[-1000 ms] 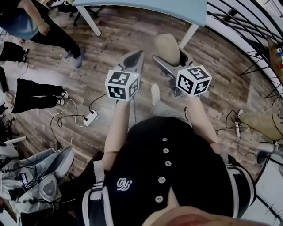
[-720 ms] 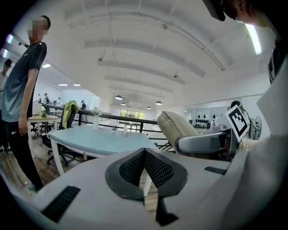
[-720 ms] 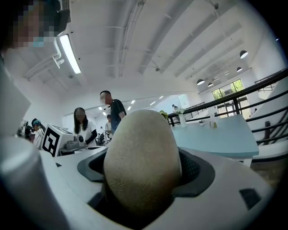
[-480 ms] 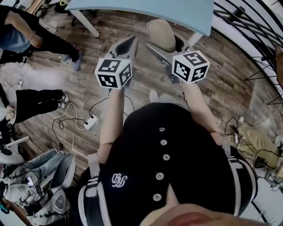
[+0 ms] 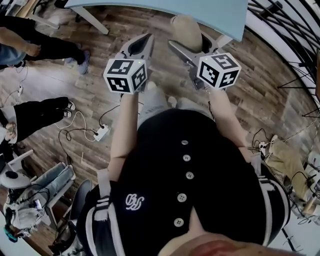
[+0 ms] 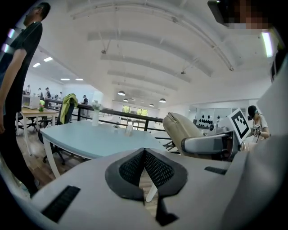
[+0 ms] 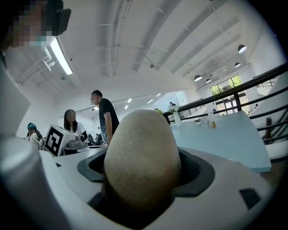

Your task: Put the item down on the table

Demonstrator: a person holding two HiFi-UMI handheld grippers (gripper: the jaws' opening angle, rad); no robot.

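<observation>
A tan, egg-shaped item [image 5: 185, 27] with a fine grainy skin is held in my right gripper [image 5: 189, 36], whose jaws are shut on its sides. In the right gripper view the item [image 7: 141, 157] fills the middle and hides the jaw tips. My left gripper [image 5: 139, 44] is to its left at about the same height, shut with nothing in it; its pads [image 6: 155, 167] meet in the left gripper view. Both grippers are raised just short of the near edge of the pale blue table [image 5: 165, 7]. The left gripper view also shows the item [image 6: 180, 127] to the right of the table [image 6: 90, 139].
Below is wooden floor [image 5: 260, 95] with a white power strip [image 5: 101, 132] and cables. People's legs [image 5: 35, 110] stand at the left. A dark railing [image 5: 285, 30] curves along the right. White table legs [image 5: 92, 21] come down to the floor.
Both grippers have moved forward and a little up toward the table's edge, the right one carrying the tan item. The table now lies closer to the jaws.
</observation>
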